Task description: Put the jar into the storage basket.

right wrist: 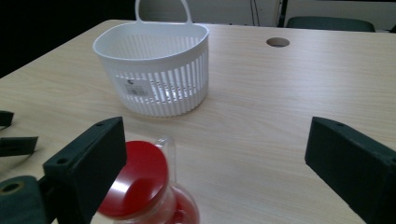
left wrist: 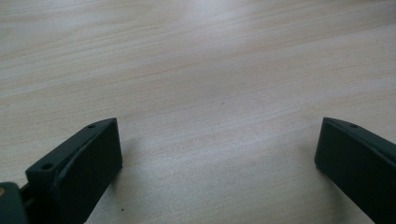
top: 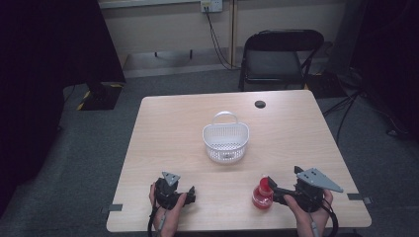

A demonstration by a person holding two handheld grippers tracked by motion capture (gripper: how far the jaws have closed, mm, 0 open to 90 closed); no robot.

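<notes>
white slotted basket (top: 225, 140) | red-lidded jar (top: 262, 193) | pale woodgrain table (top: 173, 128)

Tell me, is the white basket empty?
Looks empty. The basket shows only its own white slats from above, and nothing pokes over its rim in the right gripper view.

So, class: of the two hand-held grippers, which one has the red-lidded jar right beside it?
The right hand-held gripper: the red-lidded jar sits by its open jaws. The left hand-held gripper has bare table before its open jaws.
</notes>
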